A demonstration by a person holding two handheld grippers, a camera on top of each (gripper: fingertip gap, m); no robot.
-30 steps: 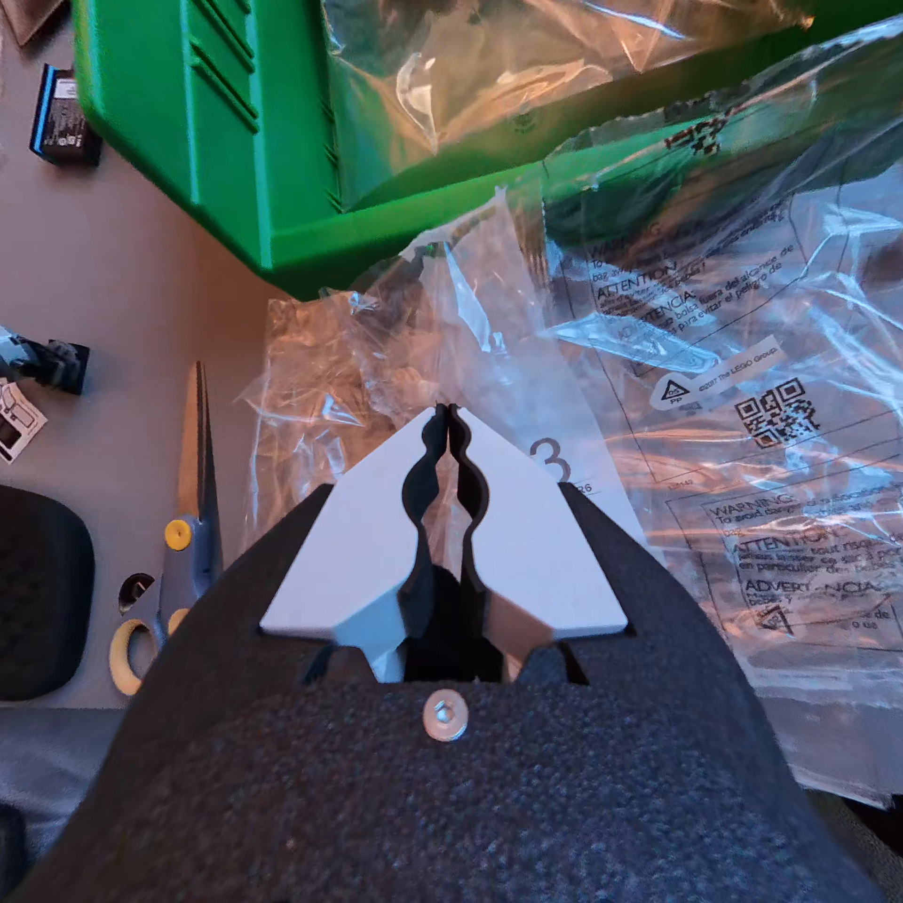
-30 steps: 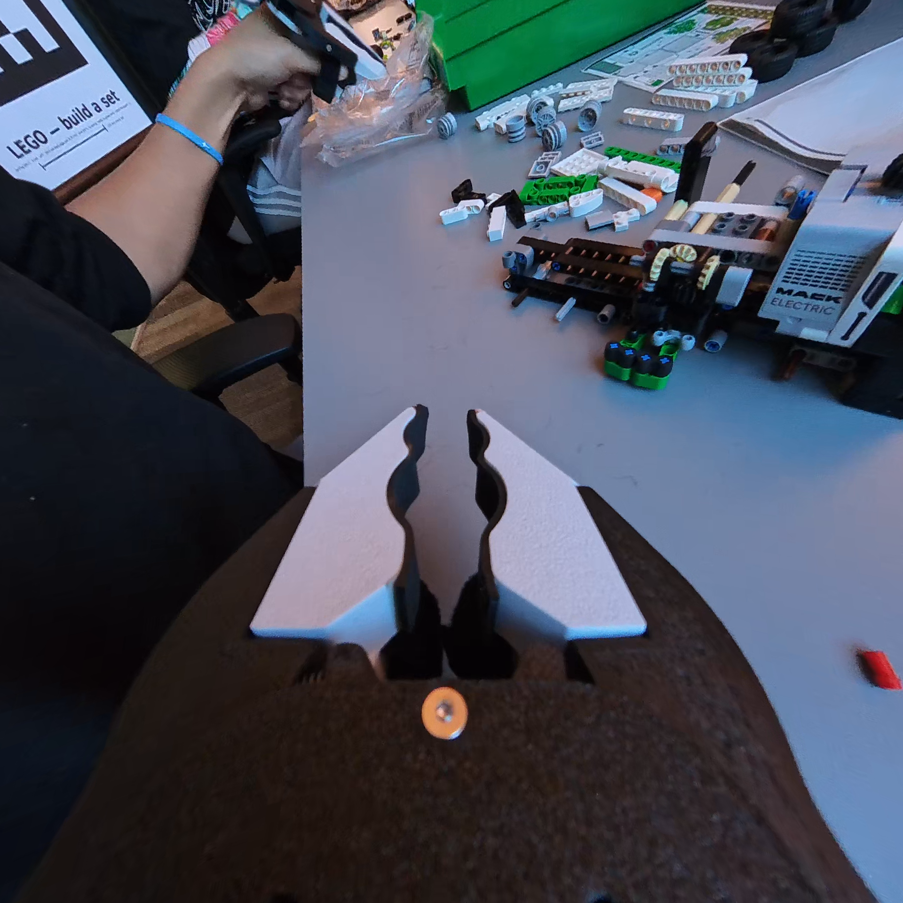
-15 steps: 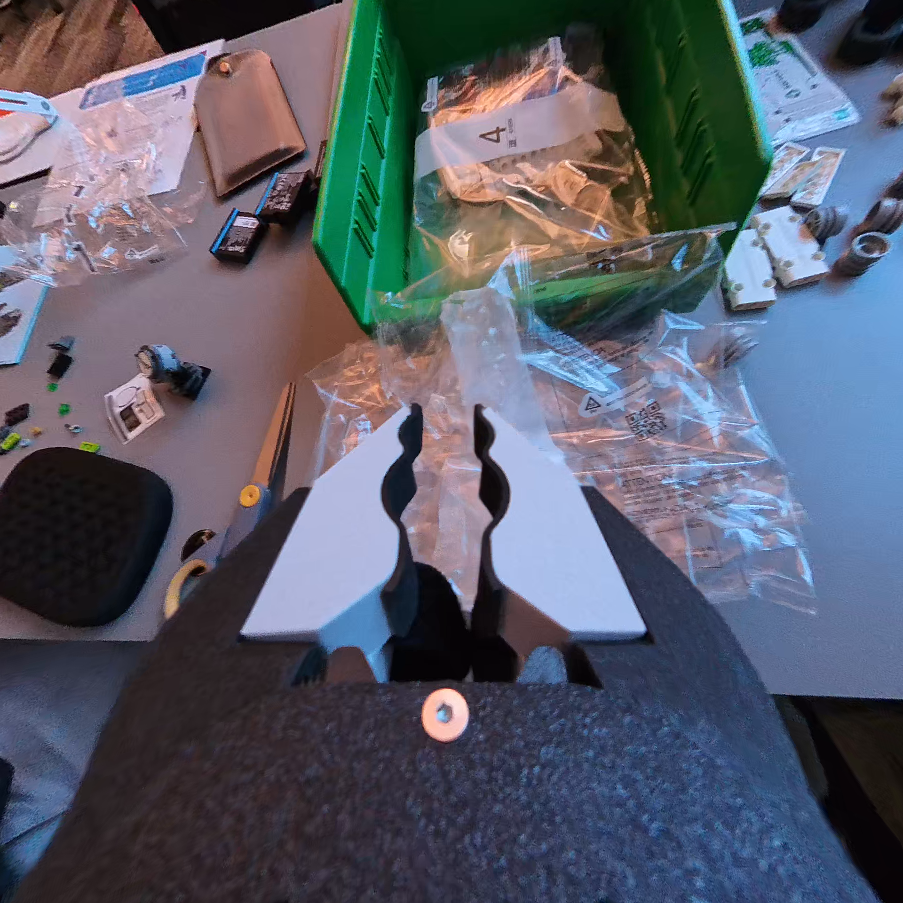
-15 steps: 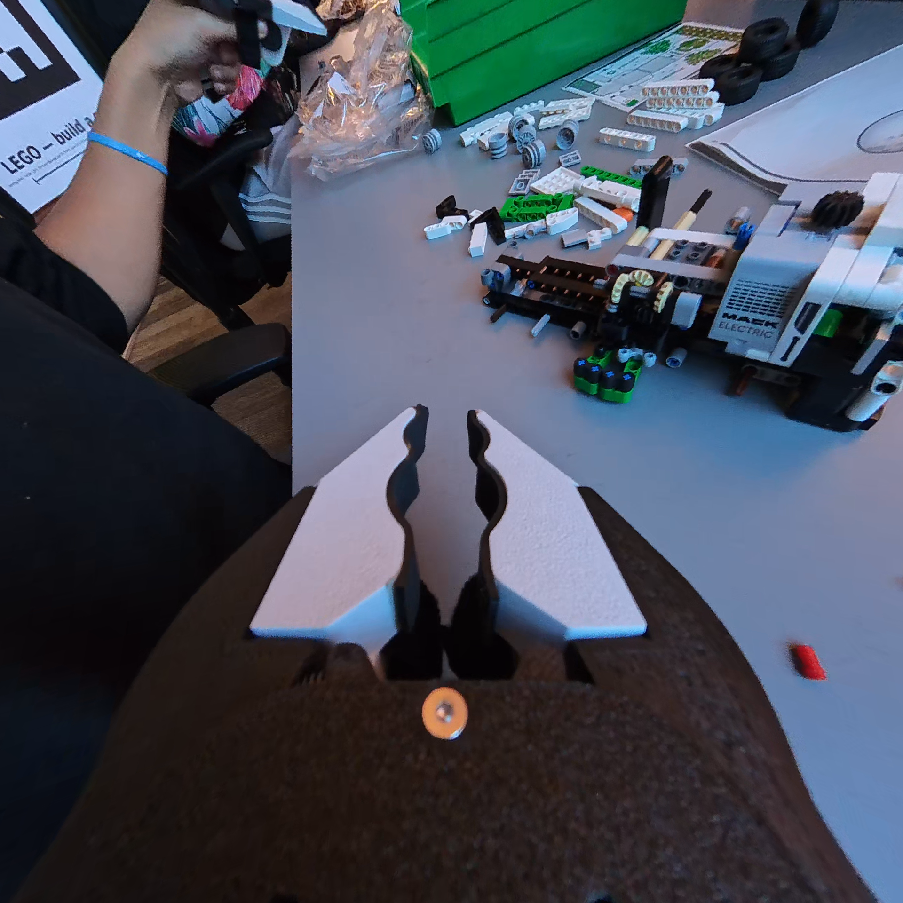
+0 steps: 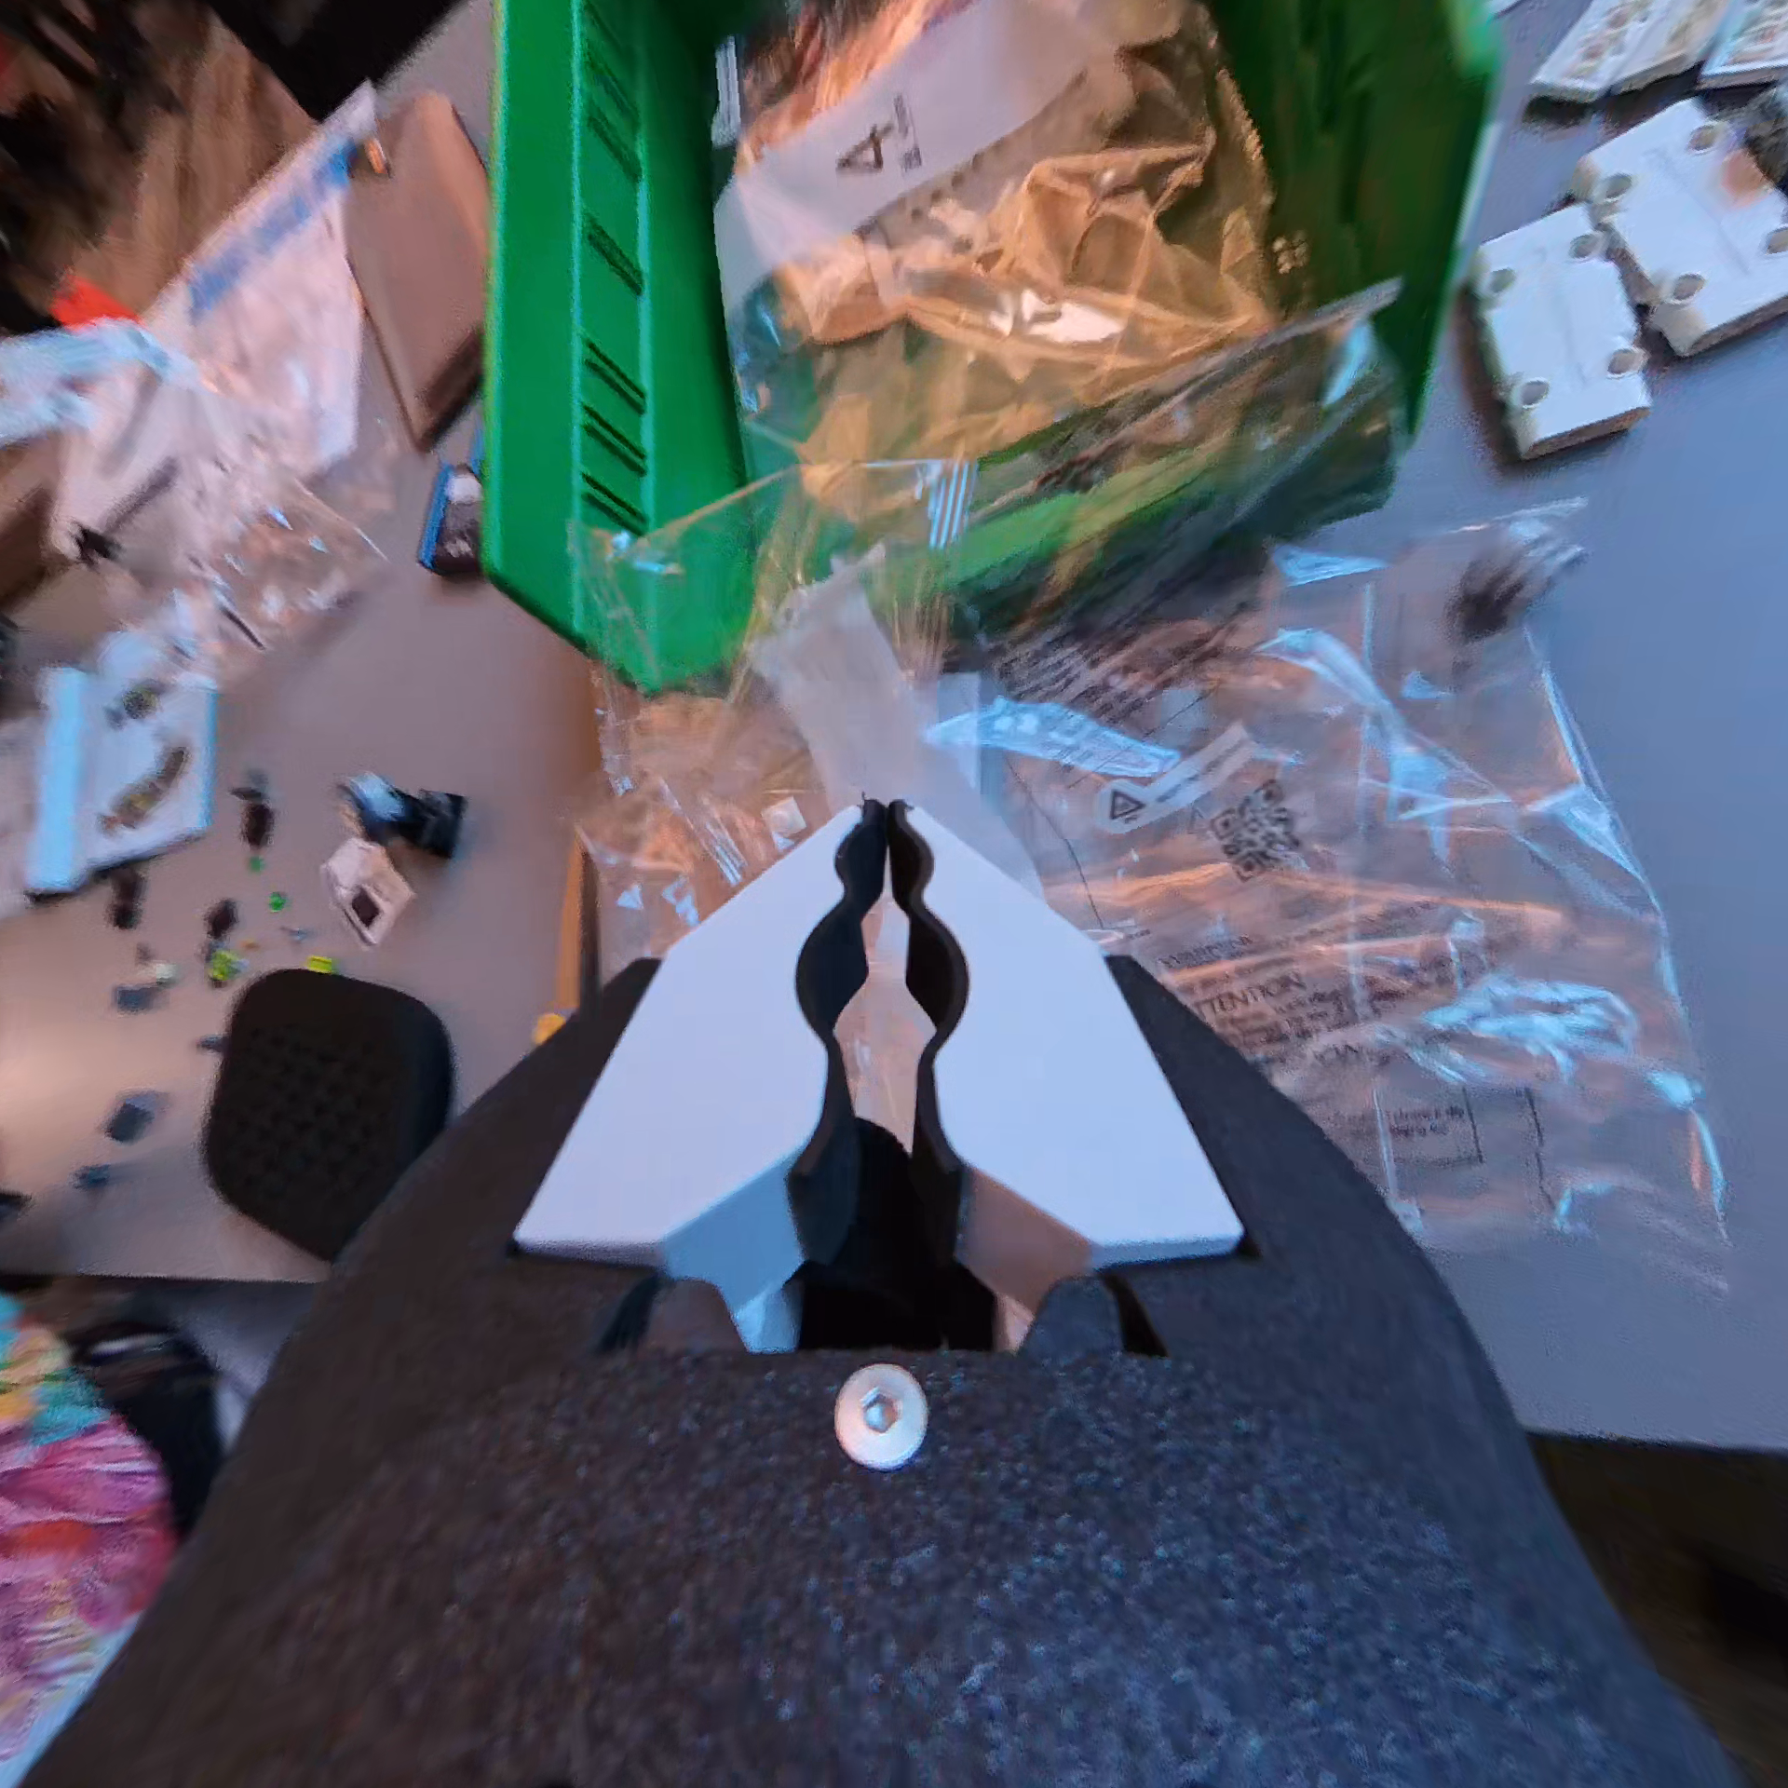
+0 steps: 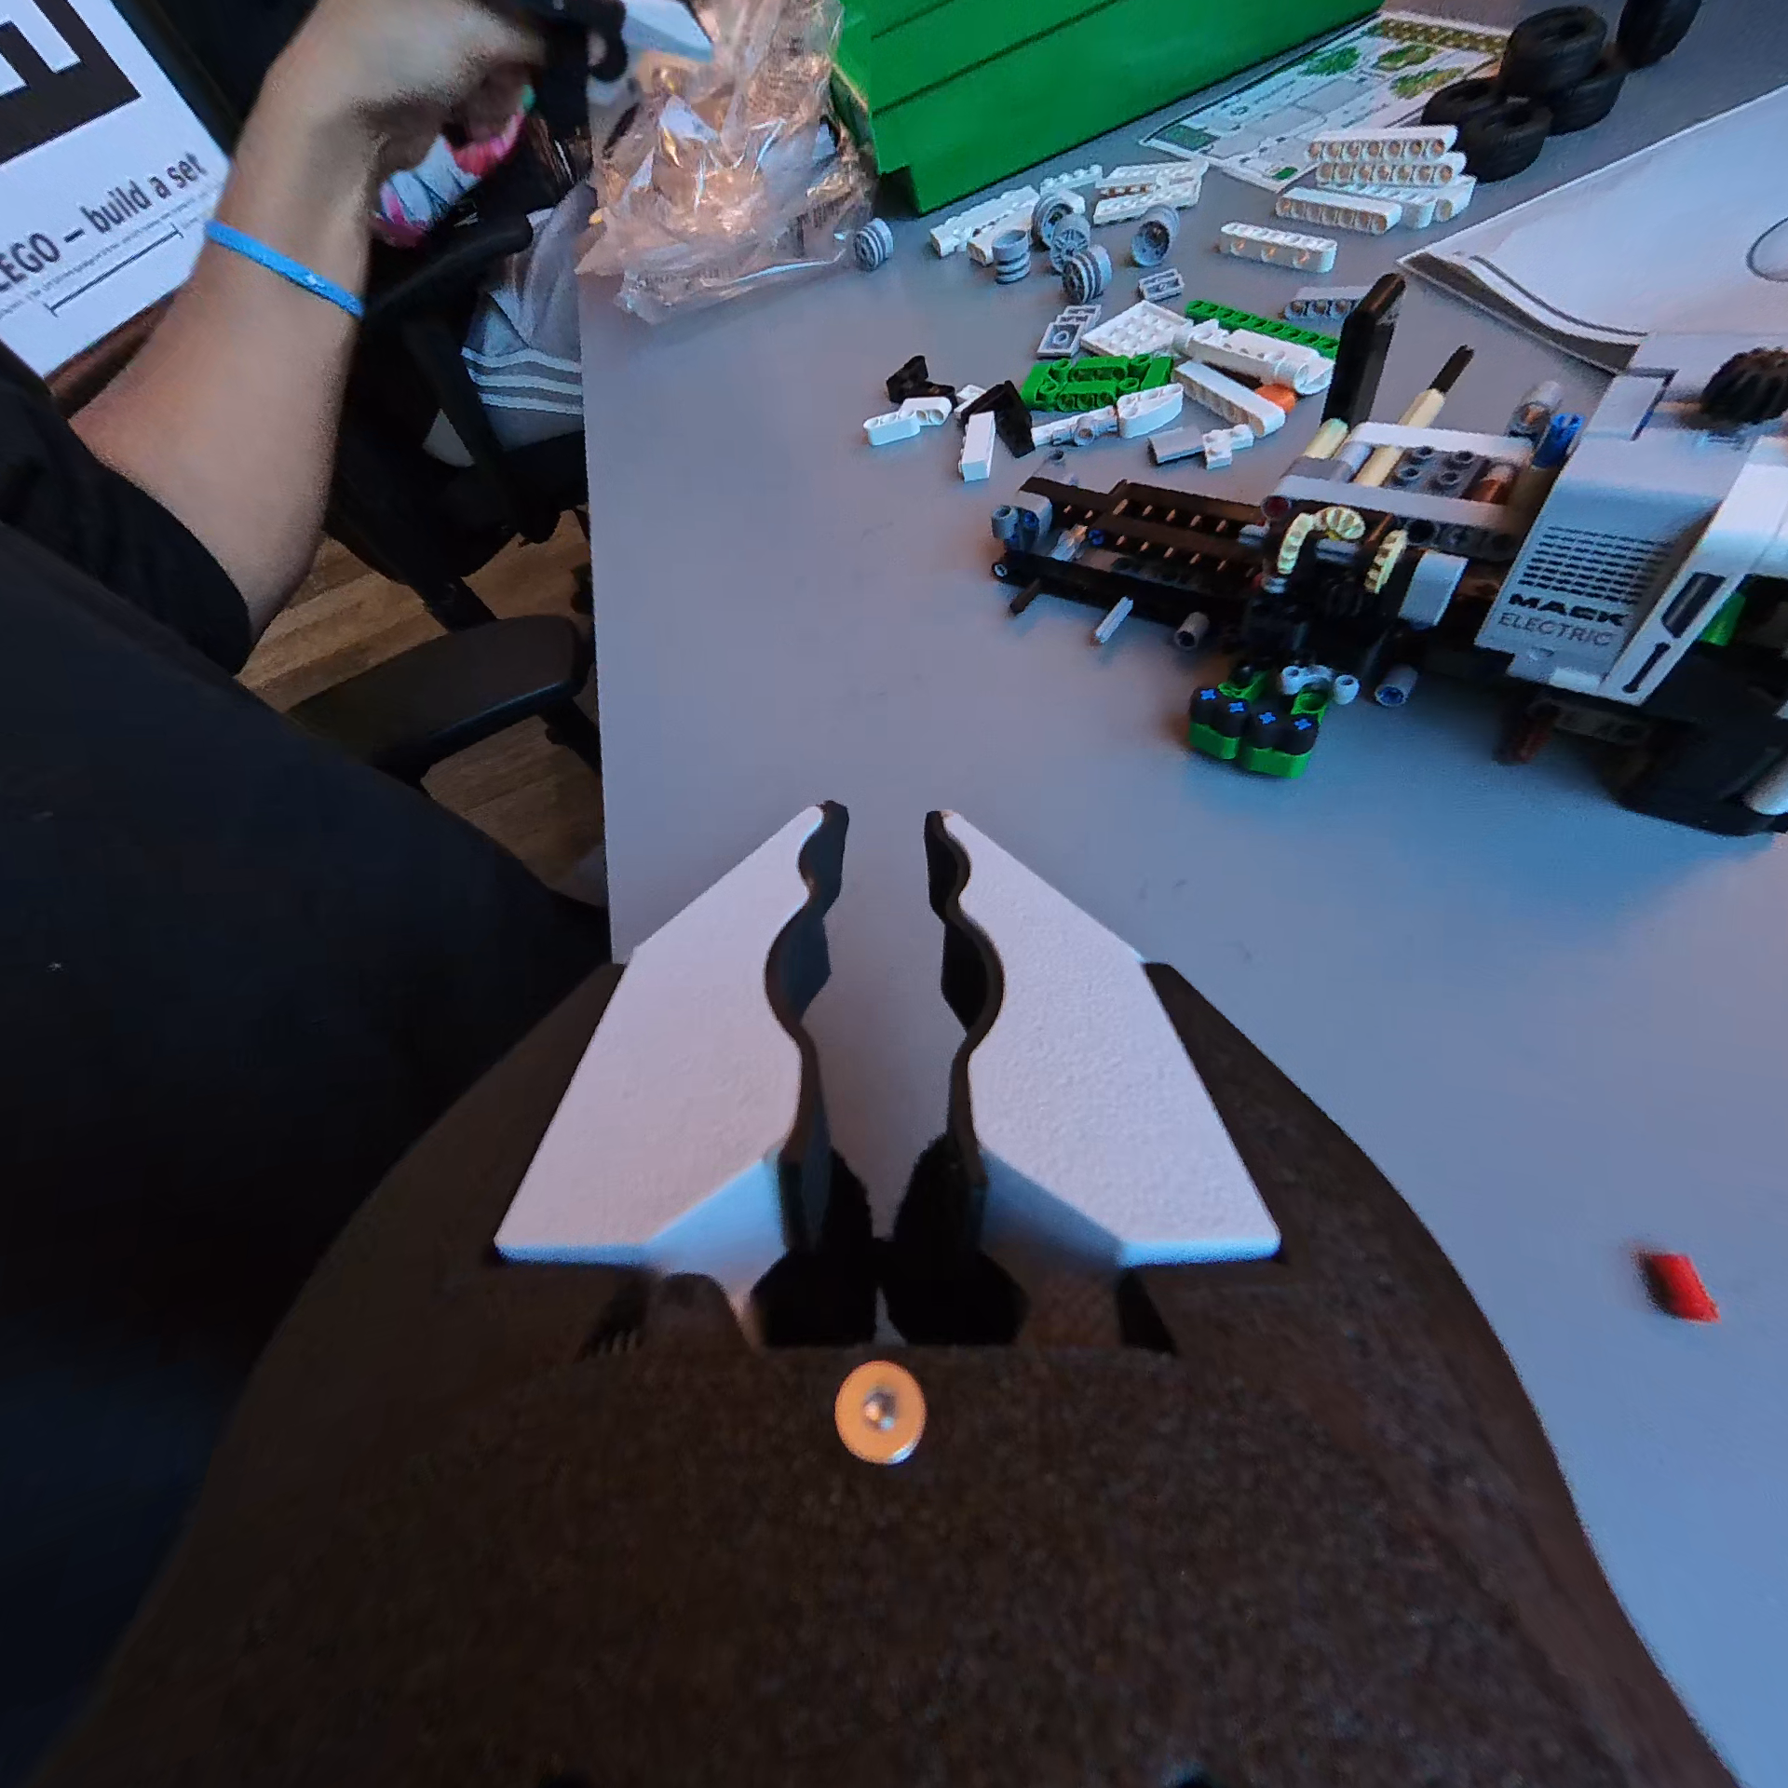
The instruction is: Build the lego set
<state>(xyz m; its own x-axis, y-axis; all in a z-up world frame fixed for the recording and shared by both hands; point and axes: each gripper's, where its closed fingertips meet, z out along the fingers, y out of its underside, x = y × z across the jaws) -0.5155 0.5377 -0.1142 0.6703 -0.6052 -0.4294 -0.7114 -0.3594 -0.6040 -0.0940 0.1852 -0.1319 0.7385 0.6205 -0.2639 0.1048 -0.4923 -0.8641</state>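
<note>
A: Start big. What's on the grey table [image 6: 774, 629]?

B: In the left wrist view, the open green plastic bin [image 5: 619, 339] sits at twelve o'clock, with a sealed clear bag of parts [image 5: 968, 242] inside. In the right wrist view, the half-built white and black truck model [image 6: 1596, 571] lies at two o'clock.

A: And the left tool [image 5: 876, 808]?

B: Half a second ago its fingers stood apart. Now the tips meet, and they look pinched on a fold of the crumpled clear plastic bag [image 5: 1355, 871] that spreads toward three o'clock just in front of the bin.

A: So that bag is being taken?

B: I'd judge so, either to clear an empty bag away or to bring one over. No brick is being fitted yet.

A: The right tool [image 6: 885, 813]?

B: As before: a narrow gap, nothing in it, above bare table. The loose white, green and black pieces [image 6: 1113, 377] wait at one o'clock, and a small red piece [image 6: 1679, 1285] lies alone at four.
</note>
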